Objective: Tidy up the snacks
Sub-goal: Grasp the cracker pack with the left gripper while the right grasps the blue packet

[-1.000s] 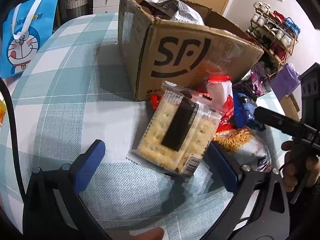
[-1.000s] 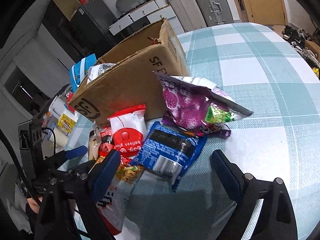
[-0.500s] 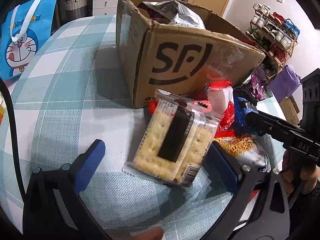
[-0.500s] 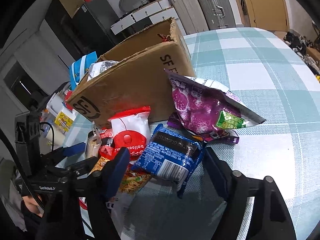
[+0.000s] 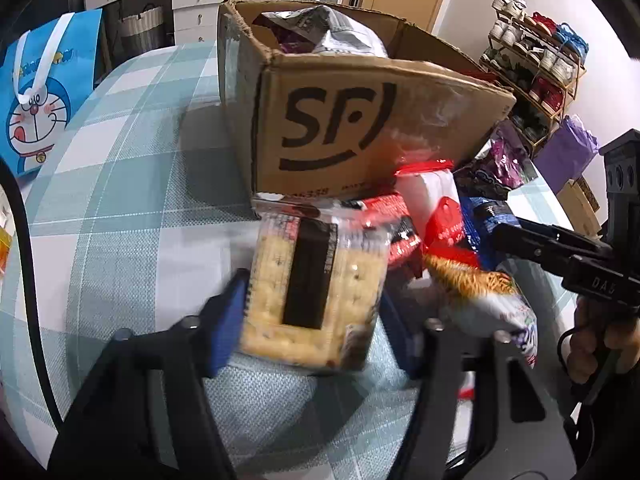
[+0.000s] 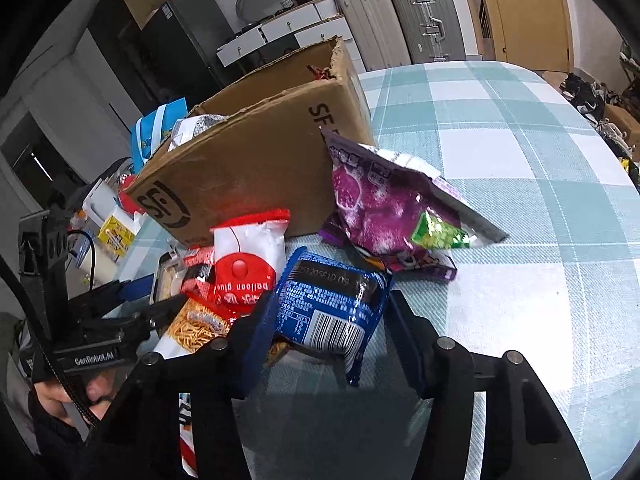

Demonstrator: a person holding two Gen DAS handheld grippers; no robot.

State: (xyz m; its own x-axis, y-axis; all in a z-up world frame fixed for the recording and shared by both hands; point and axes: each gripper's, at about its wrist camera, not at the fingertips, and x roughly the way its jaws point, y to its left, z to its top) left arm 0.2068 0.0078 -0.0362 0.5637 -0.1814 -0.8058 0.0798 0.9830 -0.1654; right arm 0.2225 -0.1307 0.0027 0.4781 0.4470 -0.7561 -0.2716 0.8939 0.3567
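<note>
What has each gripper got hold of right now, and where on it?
The left gripper has just closed on the cracker pack, pads on its long sides. The right gripper has just closed on the blue snack bag, across its side edges.

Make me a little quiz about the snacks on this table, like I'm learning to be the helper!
1. True or false: the cracker pack sits between the left gripper fingers.
2. The right gripper is closing on which snack? A) the purple bag B) the blue packet C) the red and white balloon pouch
3. Fill in: the cardboard box behind the snacks is printed with the letters ___.

Key: 1 true; 2 B; 3 SF.
</note>
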